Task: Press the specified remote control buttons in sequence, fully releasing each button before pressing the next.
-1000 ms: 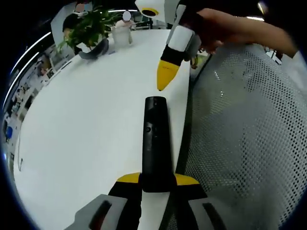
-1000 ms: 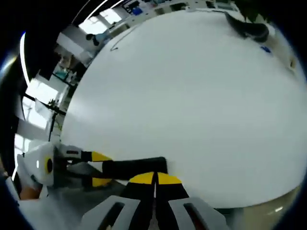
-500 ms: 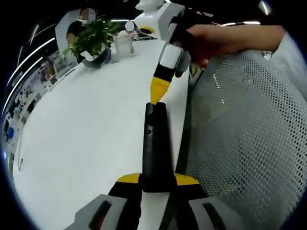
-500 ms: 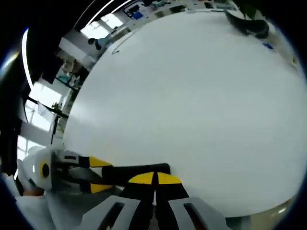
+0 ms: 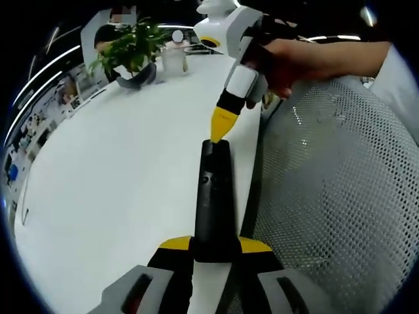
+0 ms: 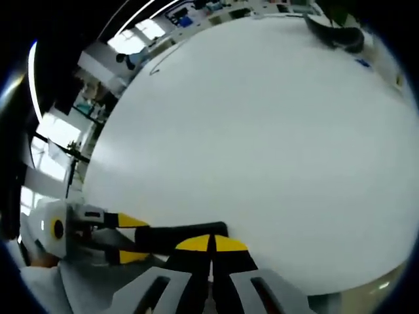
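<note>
A black remote (image 5: 212,203) lies lengthwise along the white table's (image 5: 118,170) right edge. Its near end is clamped between the yellow-tipped jaws of my left gripper (image 5: 215,246). My right gripper (image 5: 220,126), held by a hand, comes in from above with its jaws shut to one yellow point that rests on the remote's far end. In the right gripper view, my right gripper (image 6: 211,244) stays shut with its tips over the remote (image 6: 171,234). There the left gripper (image 6: 126,237) holds the remote from the left.
A white mesh chair back (image 5: 334,190) stands close along the table's right edge. At the far end of the table are a leafy plant (image 5: 127,44), a white pot (image 5: 173,57) and a dark curved object (image 5: 135,77), which is also in the right gripper view (image 6: 335,34).
The right gripper's tip has come down from above the remote onto its far end and has stayed there for the last half second. The left gripper still holds the remote.
</note>
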`<state>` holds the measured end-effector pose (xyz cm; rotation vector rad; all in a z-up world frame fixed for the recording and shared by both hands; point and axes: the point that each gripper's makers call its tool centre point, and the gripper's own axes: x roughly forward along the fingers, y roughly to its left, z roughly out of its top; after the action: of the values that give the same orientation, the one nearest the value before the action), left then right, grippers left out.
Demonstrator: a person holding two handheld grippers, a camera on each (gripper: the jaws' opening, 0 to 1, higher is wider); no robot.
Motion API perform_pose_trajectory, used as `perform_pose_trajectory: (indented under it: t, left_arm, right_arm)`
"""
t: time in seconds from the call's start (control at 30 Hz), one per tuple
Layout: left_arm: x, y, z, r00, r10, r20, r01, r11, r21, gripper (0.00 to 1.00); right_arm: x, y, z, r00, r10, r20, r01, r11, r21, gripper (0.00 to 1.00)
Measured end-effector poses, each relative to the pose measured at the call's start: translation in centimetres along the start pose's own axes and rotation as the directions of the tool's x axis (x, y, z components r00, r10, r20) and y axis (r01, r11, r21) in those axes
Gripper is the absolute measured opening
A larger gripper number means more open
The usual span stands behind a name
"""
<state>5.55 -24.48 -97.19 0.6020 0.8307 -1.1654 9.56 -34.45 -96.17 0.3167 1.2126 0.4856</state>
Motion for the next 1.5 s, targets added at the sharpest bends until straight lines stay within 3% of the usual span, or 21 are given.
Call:
perform_pose_trajectory:
  t: [0.5,0.67,0.77,0.8,1.23,1.27,1.3,1.33,1.37,1.5]
  left_arm:
    - [0.2,0.7,0.3,0.999,-0.006,0.040,0.006,1.000,-0.001,0.24]
    - [0.3,0.8,0.6,0.999,-0.002,0.053,0.002,1.000,-0.001,0.24]
    - [0.3,0.8,0.6,0.999,-0.002,0.054,0.002,1.000,-0.003,0.24]
    - [0.3,0.8,0.6,0.998,-0.001,0.056,0.002,1.000,-0.003,0.24]
    - [0.5,0.9,0.7,0.998,0.000,0.063,0.000,1.000,-0.004,0.24]
    - [0.5,0.9,0.7,0.998,-0.001,0.064,0.001,1.000,-0.003,0.24]
    - [0.5,0.9,0.8,0.998,-0.004,0.066,0.004,1.000,-0.001,0.24]
    - [0.5,0.8,0.8,0.998,-0.009,0.068,0.010,1.000,-0.011,0.23]
    - [0.5,0.8,0.8,0.998,-0.007,0.066,0.007,1.000,-0.007,0.23]
    - [0.5,0.8,0.8,0.998,-0.005,0.067,0.005,1.000,0.006,0.24]
  right_arm:
    - [0.1,0.0,0.4,0.999,-0.045,-0.004,0.044,0.994,-0.099,0.00]
    - [0.1,1.0,0.7,1.000,0.011,0.013,-0.010,0.995,-0.098,0.00]
    - [0.3,0.3,0.2,0.999,-0.044,-0.018,0.041,0.990,-0.138,0.00]
    - [0.3,0.6,0.3,0.999,-0.034,-0.009,0.032,0.990,-0.140,0.00]
    - [0.4,0.4,0.5,0.999,-0.040,0.009,0.041,0.990,-0.133,0.00]
    - [0.4,0.4,0.5,0.999,-0.044,0.018,0.046,0.990,-0.130,0.00]
    - [0.2,-0.8,1.6,0.990,-0.112,0.089,0.123,0.983,-0.137,0.00]
    - [0.2,-0.5,1.1,0.997,-0.069,0.042,0.074,0.988,-0.138,0.00]
    - [0.1,-0.6,1.2,0.996,-0.071,0.047,0.075,0.994,-0.080,0.00]
    - [0.1,-0.8,1.3,0.998,-0.043,0.046,0.046,0.997,-0.066,0.00]
